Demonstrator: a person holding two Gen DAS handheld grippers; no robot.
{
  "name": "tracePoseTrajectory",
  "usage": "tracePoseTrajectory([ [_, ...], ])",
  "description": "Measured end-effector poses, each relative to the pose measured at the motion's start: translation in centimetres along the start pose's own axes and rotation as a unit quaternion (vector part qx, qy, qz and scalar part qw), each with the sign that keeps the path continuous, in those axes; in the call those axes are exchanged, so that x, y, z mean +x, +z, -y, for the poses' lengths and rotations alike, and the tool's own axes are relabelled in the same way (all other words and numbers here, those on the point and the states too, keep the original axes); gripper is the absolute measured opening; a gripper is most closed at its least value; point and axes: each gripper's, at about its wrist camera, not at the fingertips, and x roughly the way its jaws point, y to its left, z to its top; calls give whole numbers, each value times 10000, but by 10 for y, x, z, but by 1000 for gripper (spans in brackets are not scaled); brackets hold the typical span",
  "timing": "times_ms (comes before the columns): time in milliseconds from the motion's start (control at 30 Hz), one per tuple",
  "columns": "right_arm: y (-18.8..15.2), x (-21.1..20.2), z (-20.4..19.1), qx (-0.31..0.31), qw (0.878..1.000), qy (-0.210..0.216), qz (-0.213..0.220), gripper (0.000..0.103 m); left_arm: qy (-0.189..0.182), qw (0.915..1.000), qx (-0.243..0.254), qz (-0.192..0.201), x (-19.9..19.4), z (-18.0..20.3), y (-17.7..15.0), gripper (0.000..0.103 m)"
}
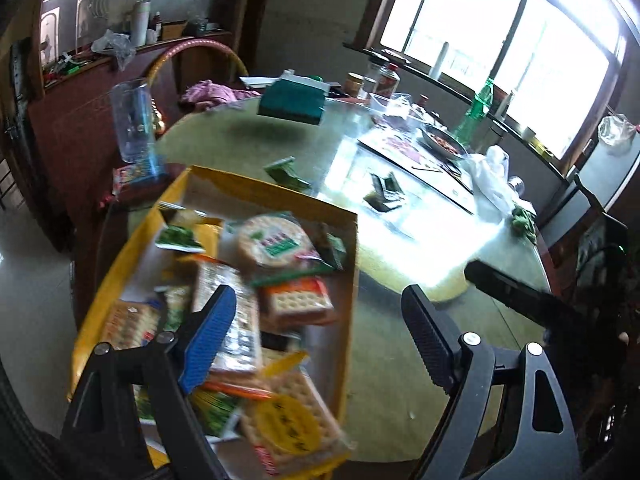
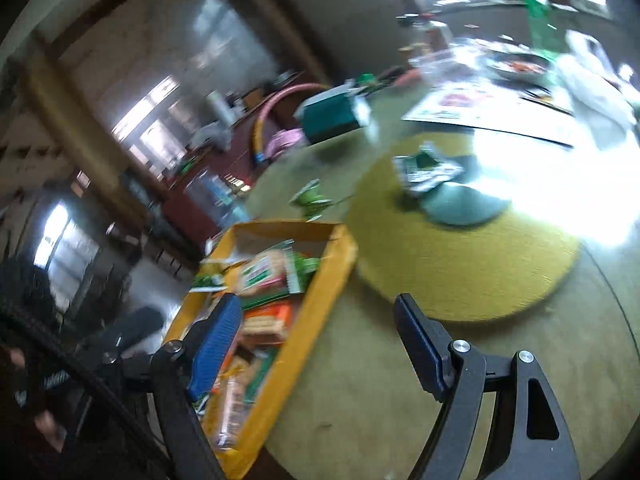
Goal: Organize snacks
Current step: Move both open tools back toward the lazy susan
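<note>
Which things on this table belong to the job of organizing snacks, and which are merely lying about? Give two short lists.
Part of the job:
yellow box
round cracker pack
square cracker pack
loose green packet
dark packet

Lying about:
teal box
green bottle
clear plastic cup
pink cloth
dish of food

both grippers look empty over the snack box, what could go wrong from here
1. The yellow box sits near the table's edge with packets heaped inside; a cracker pack at the near end looks ready to slide out if the box gets nudged.
2. Two green packets and lie loose on the table. Reaching for them, the open left gripper or right gripper could clip the box wall.
3. Glare hides the table beyond the mat, so anything lying there could be missed.
</note>
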Motion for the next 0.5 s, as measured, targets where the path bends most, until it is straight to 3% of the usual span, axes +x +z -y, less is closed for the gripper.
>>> tracePoseTrajectory([
  [200, 5, -4, 26, 507, 9981, -343, 97, 79, -53, 9999, 30, -87, 8, 17, -4, 85],
  [500, 16, 26, 42, 892, 9951, -421, -109, 79, -34, 9999, -105, -101, 14, 5, 1, 85],
])
